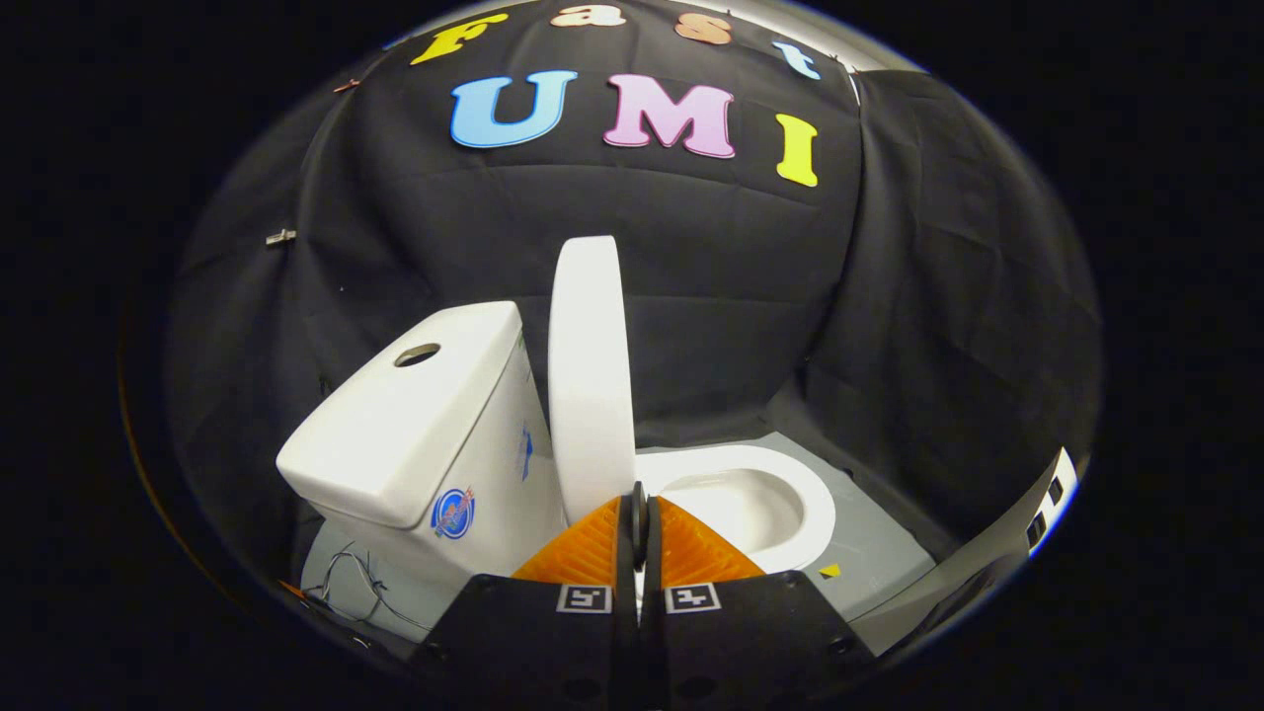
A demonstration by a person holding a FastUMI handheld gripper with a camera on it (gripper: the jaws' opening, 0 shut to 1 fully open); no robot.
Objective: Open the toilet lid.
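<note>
Just ahead of the claw [639,513], the toilet lid [591,375] is seen standing upright on edge, raised clear of the bowl [780,494] and close beside the tank [415,415], so the opening is judged to be essentially done. The claw's two fingers are drawn together until hardly any gap is left, and whether the lid's lower edge is pinched between them cannot be told, since the tips meet right at that edge. The lid is judged to be a stiff, smooth, moulded piece, fairly light yet slippery under a grip, and able to swing freely on a hinge that is hidden from view; it is likely to drop back and slam if it is released short of its resting point. A hold is best taken on the thin free rim, well away from the hinge, where the edge is narrow enough to be pinched. The open bowl is seen beyond the fingertips, while the tank, with a round hole in its top, is set beside the lid against the cloth wall [889,326].
</note>
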